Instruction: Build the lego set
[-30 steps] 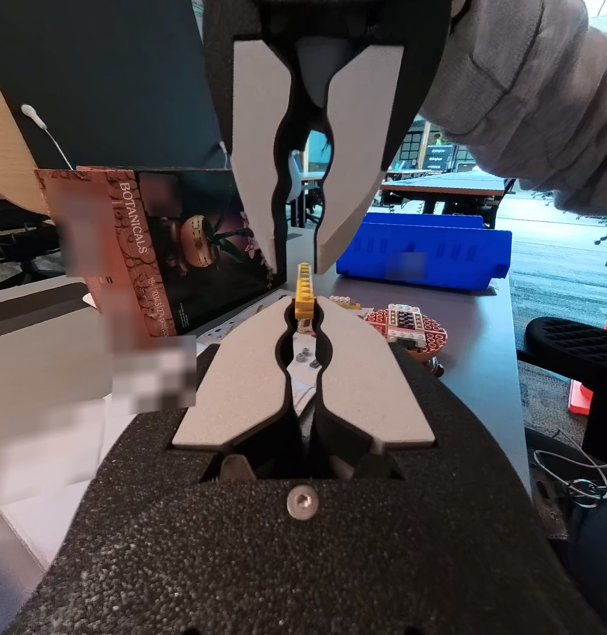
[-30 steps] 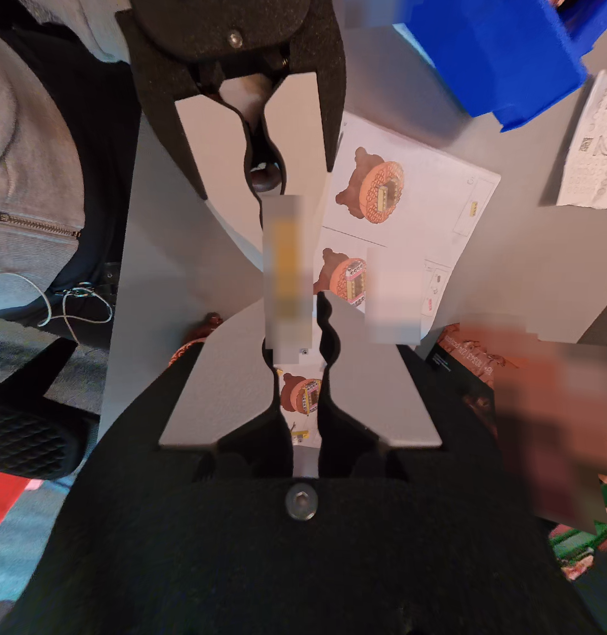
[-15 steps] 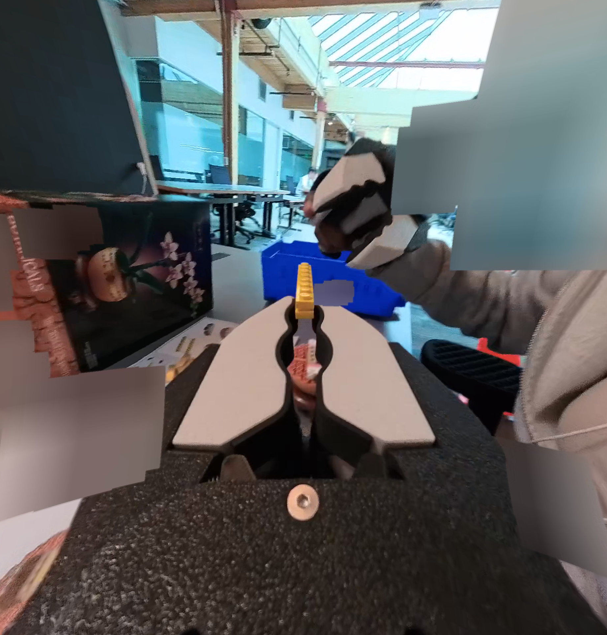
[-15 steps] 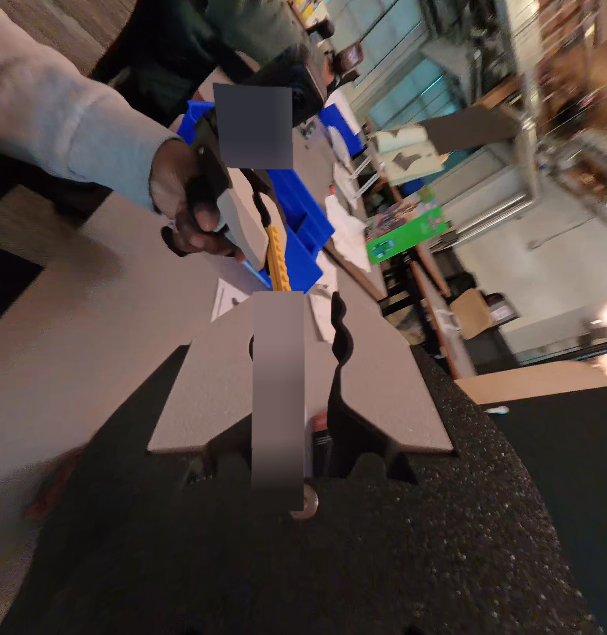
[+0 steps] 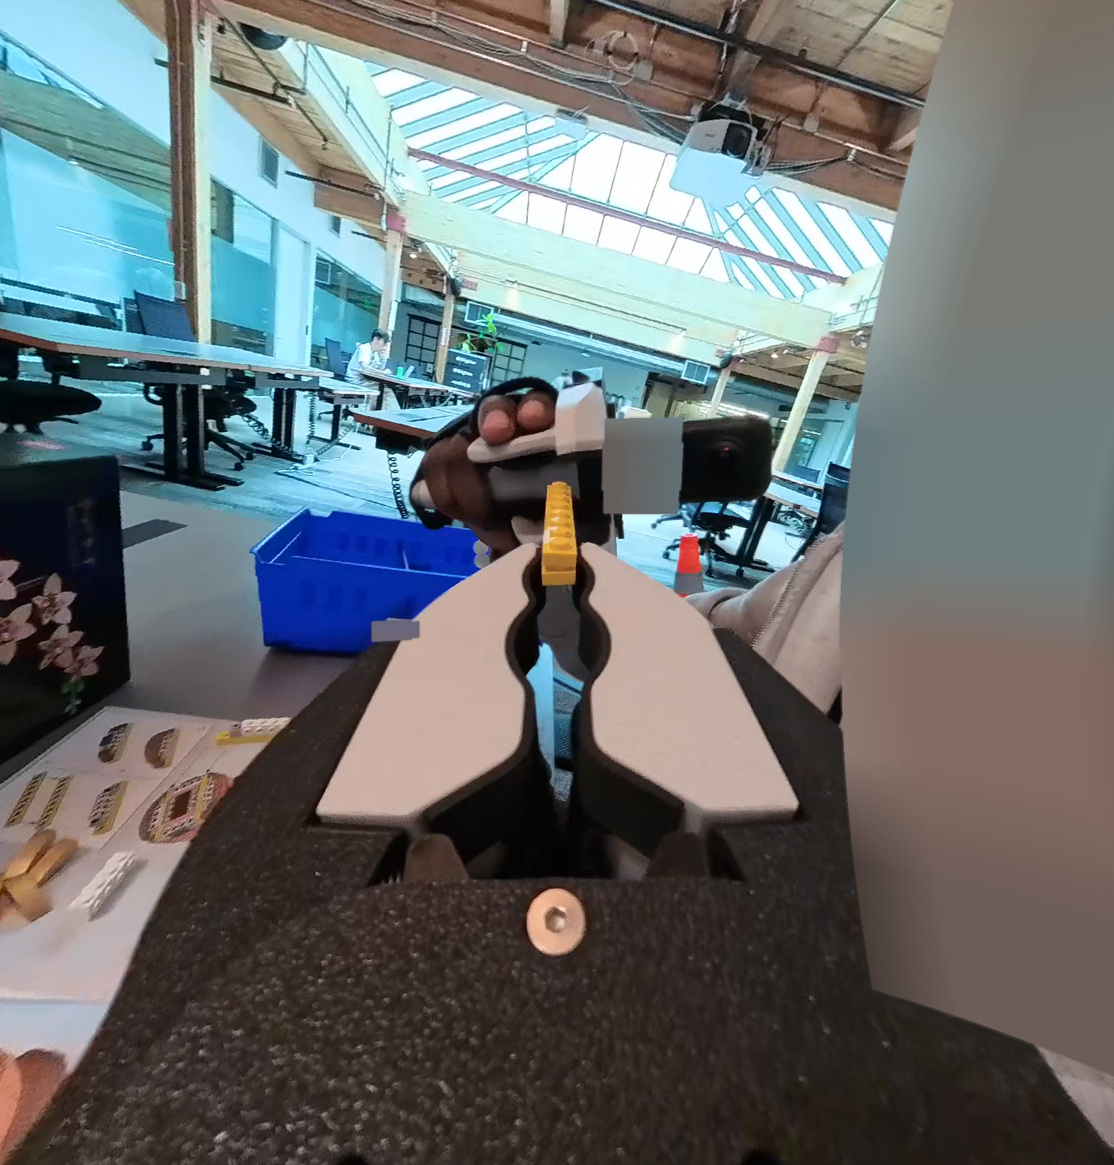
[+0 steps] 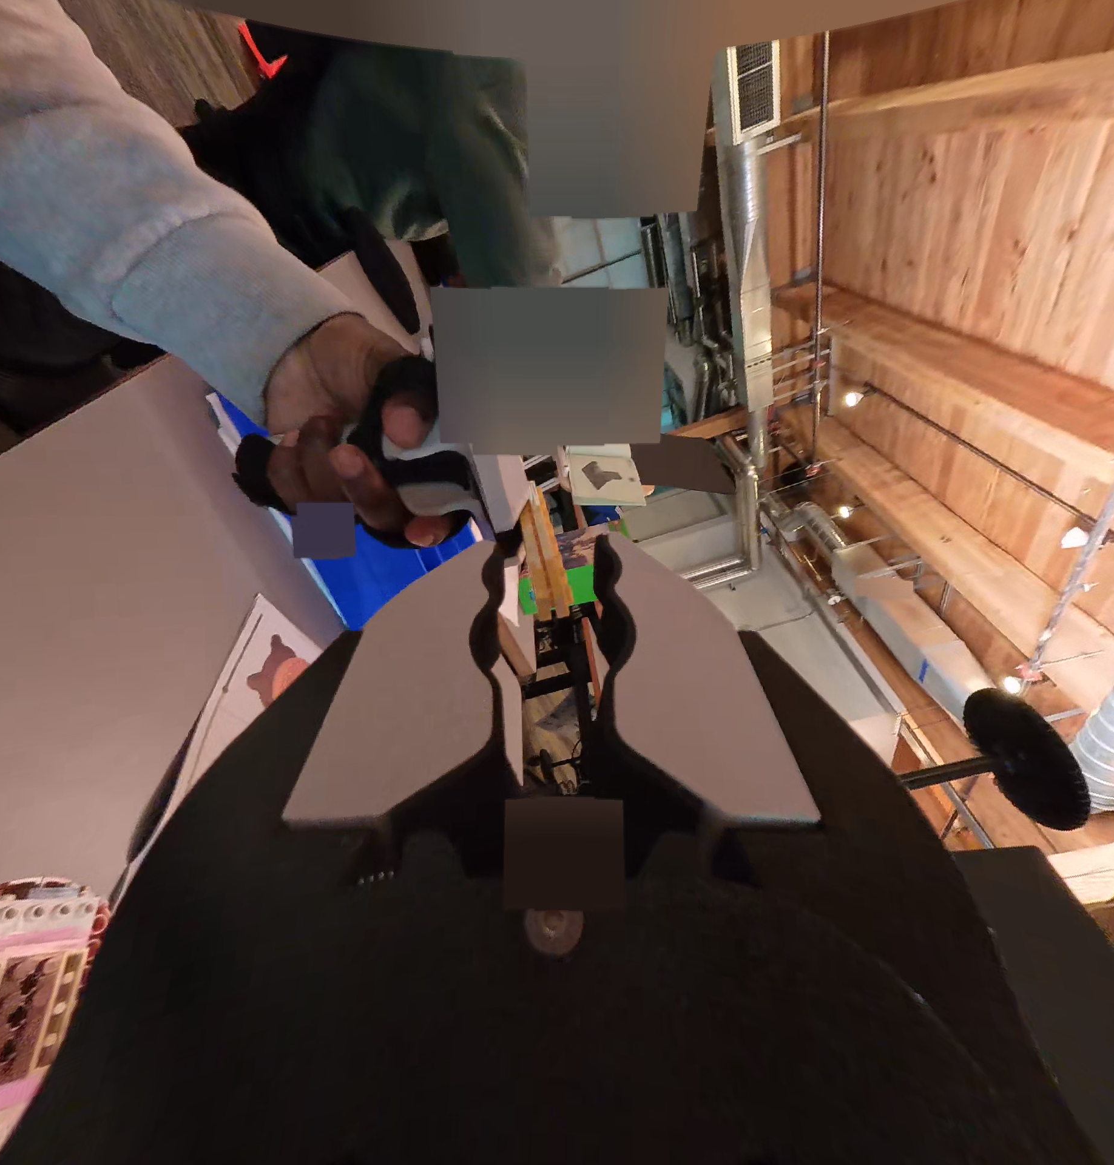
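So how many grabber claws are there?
2. The left gripper is near the camera in the left wrist view, shut on a yellow brick. The right gripper faces it with its jaws open, near the brick's other end.

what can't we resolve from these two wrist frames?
- Right claw: whether it touches the yellow brick; right wrist view is motion-blurred, and in the left wrist view the brick and a mosaic patch cover its tips.
- Lower end of the yellow brick: hidden between the left claw fingers.
- Round brown lego build: cut off by the right wrist view's left edge.
- Blue bin contents: the walls hide them.
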Action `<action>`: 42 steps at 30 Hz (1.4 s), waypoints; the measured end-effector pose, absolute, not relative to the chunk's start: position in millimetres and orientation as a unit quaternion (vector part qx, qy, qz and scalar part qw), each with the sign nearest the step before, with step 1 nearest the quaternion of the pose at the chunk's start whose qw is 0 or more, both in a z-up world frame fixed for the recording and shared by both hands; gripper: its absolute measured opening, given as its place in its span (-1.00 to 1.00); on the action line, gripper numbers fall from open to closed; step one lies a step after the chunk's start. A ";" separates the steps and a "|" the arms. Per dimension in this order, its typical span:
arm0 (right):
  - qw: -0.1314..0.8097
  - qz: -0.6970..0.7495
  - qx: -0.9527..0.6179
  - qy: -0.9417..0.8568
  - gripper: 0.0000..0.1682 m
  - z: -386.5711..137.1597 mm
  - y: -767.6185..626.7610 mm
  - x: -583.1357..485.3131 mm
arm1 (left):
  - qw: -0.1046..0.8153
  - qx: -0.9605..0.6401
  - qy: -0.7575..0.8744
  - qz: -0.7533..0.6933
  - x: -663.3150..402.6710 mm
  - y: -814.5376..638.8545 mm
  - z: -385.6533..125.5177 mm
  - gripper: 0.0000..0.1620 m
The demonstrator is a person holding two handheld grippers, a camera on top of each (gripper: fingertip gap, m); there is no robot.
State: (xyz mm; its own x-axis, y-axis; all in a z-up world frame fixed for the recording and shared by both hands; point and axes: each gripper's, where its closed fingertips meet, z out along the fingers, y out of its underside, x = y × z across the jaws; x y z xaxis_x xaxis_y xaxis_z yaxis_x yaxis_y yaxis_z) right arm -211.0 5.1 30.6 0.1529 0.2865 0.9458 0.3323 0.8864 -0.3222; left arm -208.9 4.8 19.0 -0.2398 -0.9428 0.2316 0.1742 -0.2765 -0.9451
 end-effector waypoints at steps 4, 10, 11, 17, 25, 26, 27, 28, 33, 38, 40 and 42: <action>0.720 -0.028 -0.231 -0.654 -0.70 33.7 4.4 -212.6 | 0.411 -0.437 0.432 -0.674 -206.9 -2.2 25.4 -0.92; 0.719 -0.021 -0.231 -0.655 -0.89 36.7 1.9 -212.2 | 0.400 -0.428 0.436 -0.683 -206.3 -5.7 31.2 -0.92; 0.715 -0.014 -0.235 -0.658 -0.89 36.0 1.8 -211.9 | 0.399 -0.428 0.437 -0.683 -206.0 -5.8 31.2 -0.92; 0.697 0.012 -0.256 -0.670 -0.90 34.1 3.5 -211.5 | 0.386 -0.435 0.429 -0.691 -205.1 -4.9 29.8 -0.92; 0.692 0.125 -0.322 -0.634 -0.90 37.9 4.6 -208.5 | 0.456 -0.419 0.482 -0.619 -208.0 -4.6 25.3 -0.57; 0.690 0.141 -0.329 -0.629 -0.89 37.5 4.8 -207.4 | 0.493 -0.409 0.492 -0.590 -210.2 -1.8 26.6 -0.51; 0.683 0.156 -0.339 -0.628 -0.89 35.3 5.1 -206.8 | 0.537 -0.397 0.500 -0.551 -213.0 2.3 28.6 -0.50; 0.678 0.170 -0.346 -0.625 -0.89 33.0 5.1 -206.5 | 0.579 -0.381 0.511 -0.509 -216.1 5.3 30.8 -0.52; 0.653 0.236 -0.370 -0.617 -0.89 23.8 -0.3 -208.6 | 0.627 -0.339 0.598 -0.368 -214.5 1.5 19.7 -0.75; 0.642 0.268 -0.386 -0.606 -0.89 19.1 -2.1 -208.5 | 0.638 -0.320 0.599 -0.364 -213.7 0.8 18.3 -0.88; 0.634 0.271 -0.393 -0.608 -0.89 13.9 -1.5 -209.2 | 0.651 -0.313 0.595 -0.352 -213.7 1.8 18.2 -0.73; 0.629 0.284 -0.393 -0.607 -0.89 11.5 -2.9 -209.3 | 0.643 -0.304 0.609 -0.350 -213.6 -2.9 14.6 -0.88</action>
